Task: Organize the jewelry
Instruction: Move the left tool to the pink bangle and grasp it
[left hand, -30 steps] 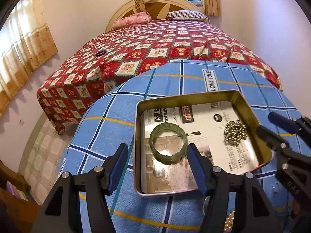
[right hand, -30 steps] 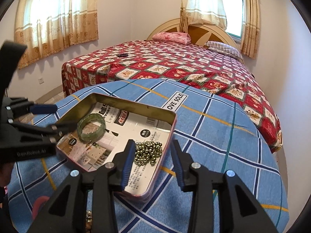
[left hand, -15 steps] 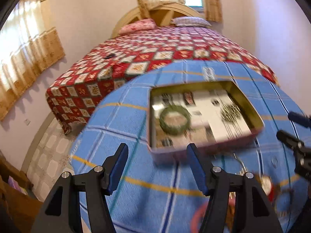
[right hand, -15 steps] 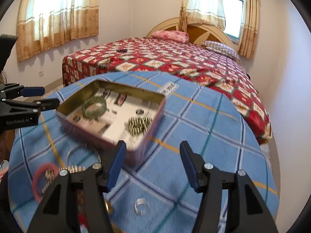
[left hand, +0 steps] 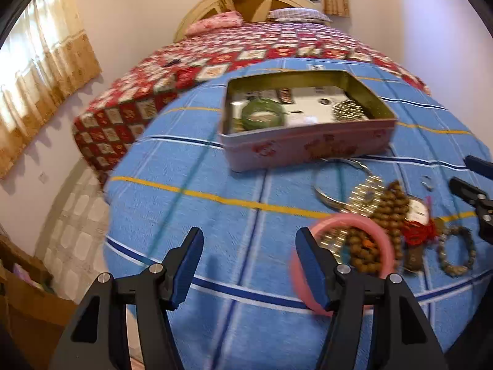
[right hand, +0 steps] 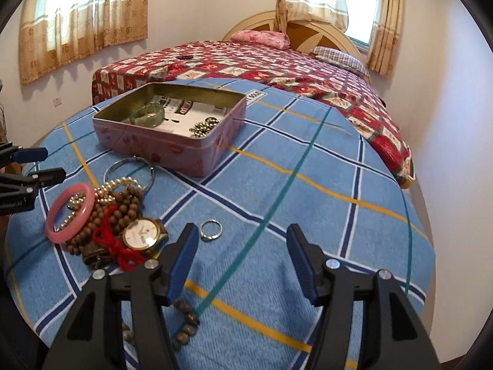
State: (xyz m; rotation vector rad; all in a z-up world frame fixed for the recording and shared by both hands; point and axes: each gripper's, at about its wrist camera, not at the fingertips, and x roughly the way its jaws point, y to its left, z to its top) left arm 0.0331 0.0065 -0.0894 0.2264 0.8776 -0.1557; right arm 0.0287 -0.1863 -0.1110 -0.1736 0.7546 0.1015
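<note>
Left jaws [left hand: 249, 263]: mine, standing apart over bare blue cloth, nothing between them; the pink bangle lies just behind my right-hand finger.
Table [right hand: 308, 203]: round, covered by a blue checked cloth with yellow, navy and teal lines.
Pink bangle [right hand: 70, 213]: flat on the cloth at the left end of the loose pile, overlapping the pearl strand.
Pearl strand [right hand: 118, 185]: heaped beside the bangle, touching the wooden beads.
Silver bangle [right hand: 128, 169]: thin hoop lying just in front of the tin, partly under the pearls.
Wooden beads [right hand: 121, 211]: brown strand in the middle of the pile, with a red tassel [right hand: 115, 243] across it.
Watch [right hand: 142, 235]: gold case, white dial facing up, against the beads.
Silver ring [right hand: 211, 229]: alone on the cloth, just right of the watch, near my right jaws' left finger.
Bead bracelet [right hand: 185, 320]: dark beads, partly hidden under my right jaws' left finger.
Tin [right hand: 172, 151]: pink, open, rectangular, at the far side of the table; printed paper lines its floor.
Green bangle [right hand: 147, 114]: inside the tin, left part.
Metal bead cluster [right hand: 205, 127]: inside the tin, right part, apart from the green bangle.
Right jaws [right hand: 242, 265]: mine, just been opening, now apart and empty over the cloth.
Bed [right hand: 277, 67]: red patchwork cover, behind the table.
</note>
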